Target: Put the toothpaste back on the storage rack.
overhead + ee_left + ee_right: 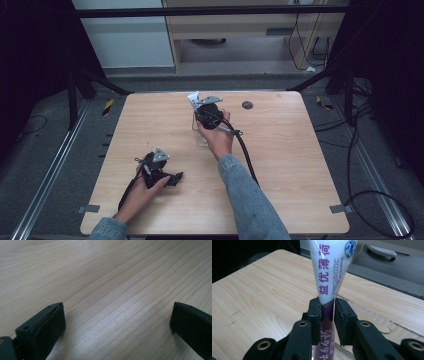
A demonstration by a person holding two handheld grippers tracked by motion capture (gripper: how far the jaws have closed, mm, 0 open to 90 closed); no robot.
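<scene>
A white and purple tube (332, 270) with printed lettering stands upright between the jaws of my right gripper (327, 312), which is shut on its lower part. In the high view the tube's flat white end (193, 98) sticks up past the right gripper (202, 112) near the table's far middle. The tube stands over a clear plastic container (372, 315), and its bottom end is hidden behind the jaws. My left gripper (172, 179) lies low at the table's near left. Its jaws stand wide open (117, 322) over bare wood, with nothing between them.
The clear container (200, 136) stands on the wooden table (280, 165) just under the right hand. A small dark round disc (247, 105) lies near the far edge, right of the gripper. Black cables trail from both grippers toward the near edge.
</scene>
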